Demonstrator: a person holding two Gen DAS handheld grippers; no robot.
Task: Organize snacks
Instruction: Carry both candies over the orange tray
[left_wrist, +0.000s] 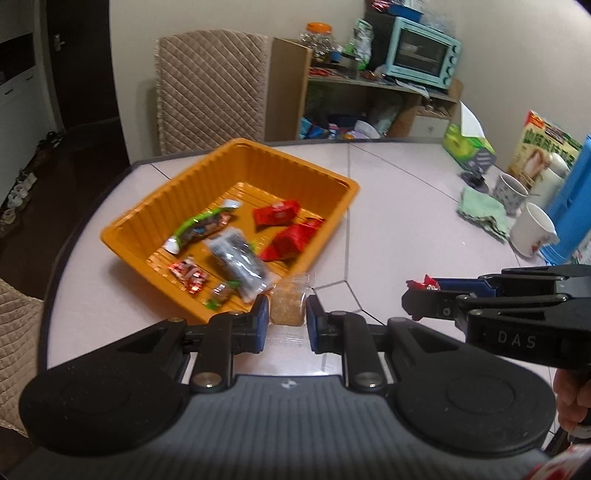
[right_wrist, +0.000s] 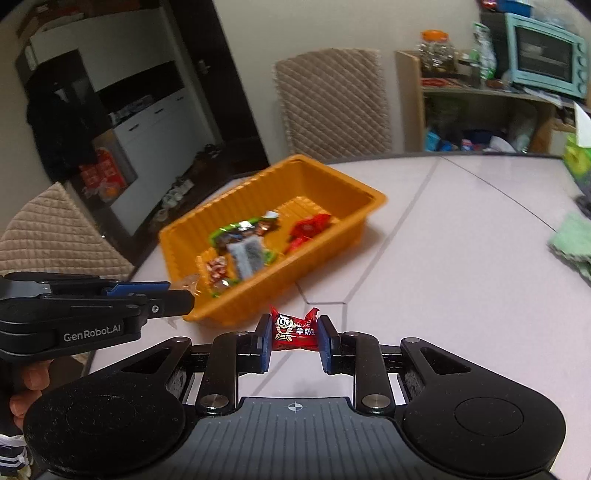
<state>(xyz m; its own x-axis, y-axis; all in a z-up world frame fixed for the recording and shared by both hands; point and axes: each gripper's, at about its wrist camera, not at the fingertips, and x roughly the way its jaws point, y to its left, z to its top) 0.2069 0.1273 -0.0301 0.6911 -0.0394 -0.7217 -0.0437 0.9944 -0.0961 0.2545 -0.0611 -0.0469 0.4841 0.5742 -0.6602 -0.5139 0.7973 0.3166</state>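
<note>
Here, nearest the lens at the bottom centre of the left wrist view, the left gripper (left_wrist: 287, 318) has its blue pads pinched narrowly on a clear-wrapped golden snack (left_wrist: 287, 308), which hangs just short of the near wall of the orange tray (left_wrist: 317, 242). In the right wrist view the right gripper (right_wrist: 294, 341) likewise clamps a red candy (right_wrist: 294, 328) at lower centre, over bare table (right_wrist: 461, 258) in front of the tray's near corner.

Both claws tilt downward and forward, side by side; the right one crosses the lower right of the left view, with fingers (left_wrist: 570, 397) of the person showing at that edge.

Farther up the frame, the tray already holds a green-wrapped bar (left_wrist: 201, 229), a grey packet (left_wrist: 240, 262) and two red packets (left_wrist: 282, 225).

The risks, as I judge them: the golden snack is gripped partly by loose wrapper and could slip out before clearing the wall. Letting go too early would drop either piece on the table. With both claws heading for the same near corner, they could knock together or nudge the light tray.
</note>
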